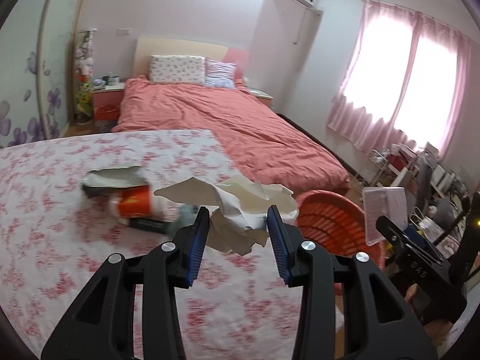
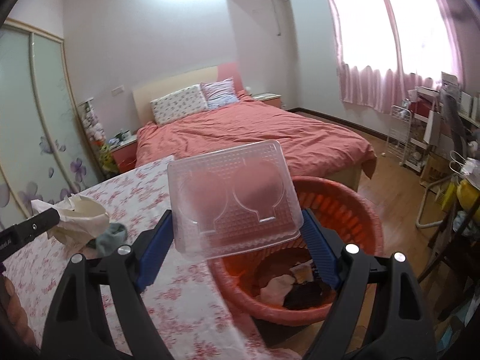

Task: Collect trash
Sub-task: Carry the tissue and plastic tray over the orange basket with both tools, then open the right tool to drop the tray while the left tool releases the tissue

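Gripping crumpled paper (image 1: pixel 240 210) in left gripper (image 1: pixel 238 214) above floral tablecloth (image 1: pixel 60 240) — clamping clear plastic tray (image 2: pixel 231 195) in right gripper (image 2: pixel 237 225), hanging over rim of orange basket (image 2: pixel 360 207) beside table, more trash (image 1: pixel 126 198) lying on cloth.
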A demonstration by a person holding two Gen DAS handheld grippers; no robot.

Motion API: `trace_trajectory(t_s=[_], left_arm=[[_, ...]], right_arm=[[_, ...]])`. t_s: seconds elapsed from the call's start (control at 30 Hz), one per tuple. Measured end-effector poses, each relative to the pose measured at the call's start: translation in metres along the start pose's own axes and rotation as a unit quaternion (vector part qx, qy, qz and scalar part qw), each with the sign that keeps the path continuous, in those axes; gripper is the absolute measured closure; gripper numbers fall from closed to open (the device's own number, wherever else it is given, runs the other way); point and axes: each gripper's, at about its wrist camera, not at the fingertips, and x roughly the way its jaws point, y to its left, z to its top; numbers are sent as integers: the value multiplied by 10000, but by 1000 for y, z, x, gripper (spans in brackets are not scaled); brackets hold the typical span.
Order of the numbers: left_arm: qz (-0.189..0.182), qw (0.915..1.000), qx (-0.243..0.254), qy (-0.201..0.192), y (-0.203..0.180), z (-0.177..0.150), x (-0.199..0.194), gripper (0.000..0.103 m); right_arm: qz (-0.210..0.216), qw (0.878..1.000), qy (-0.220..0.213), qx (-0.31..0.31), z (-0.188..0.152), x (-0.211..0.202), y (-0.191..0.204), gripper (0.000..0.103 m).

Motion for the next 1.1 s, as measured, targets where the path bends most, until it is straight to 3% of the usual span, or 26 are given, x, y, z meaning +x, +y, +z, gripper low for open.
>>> trace_trajectory(t_s=[0.63,1.1], left_arm=[[-1003,9925,543,449,-97,-14,56,63],[-1205,9860,828,800,-138,-25,97,63]], right_arm=[[-400,9974,-64,590,1,12,-82,22],[-328,9954,18,896,3,37,-115,22]])
